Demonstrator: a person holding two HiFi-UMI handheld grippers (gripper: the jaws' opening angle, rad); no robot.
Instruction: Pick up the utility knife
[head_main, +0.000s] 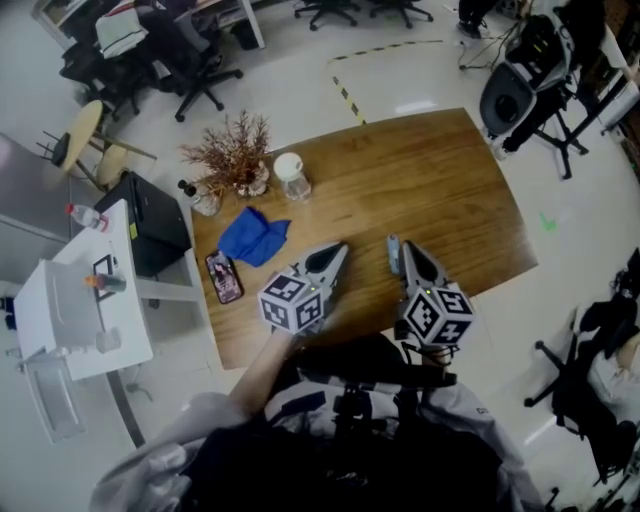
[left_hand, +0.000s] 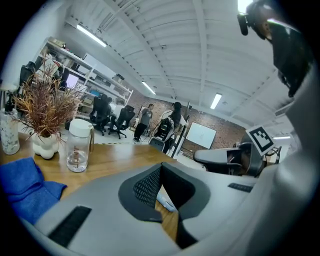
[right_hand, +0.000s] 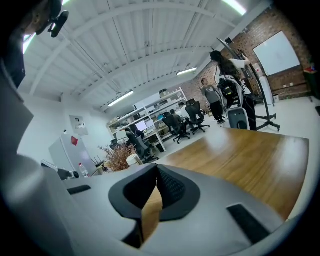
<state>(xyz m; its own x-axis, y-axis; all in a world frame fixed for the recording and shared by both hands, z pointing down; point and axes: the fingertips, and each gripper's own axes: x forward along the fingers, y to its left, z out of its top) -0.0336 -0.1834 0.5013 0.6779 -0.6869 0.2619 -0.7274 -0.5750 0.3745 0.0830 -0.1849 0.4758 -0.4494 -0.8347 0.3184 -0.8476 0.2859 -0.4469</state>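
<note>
knife: utility knife (head_main: 393, 251) lies flat on the bench (head_main: 450, 180), mid-bench toward the near edge; nothing grips it.
right claw: right claw (head_main: 408, 246) pressed together, nothing between the pads; the knife is just beside its tip, at the tip's 9 o'clock.
left claw: left claw (head_main: 343, 248) pressed together, empty; the knife is at its 3 o'clock, clear of it.
cloth: blue cloth (head_main: 253, 237), crumpled, at 9 o'clock of the left claw tip.
phone: phone (head_main: 224, 276) flat at 7 o'clock of the cloth, near the bench edge.
jar: clear jar (head_main: 292, 176) with white lid, upright, at 1 o'clock of the cloth.
plant: dried plant (head_main: 236, 152) just beside the jar, at its 10 o'clock.
</note>
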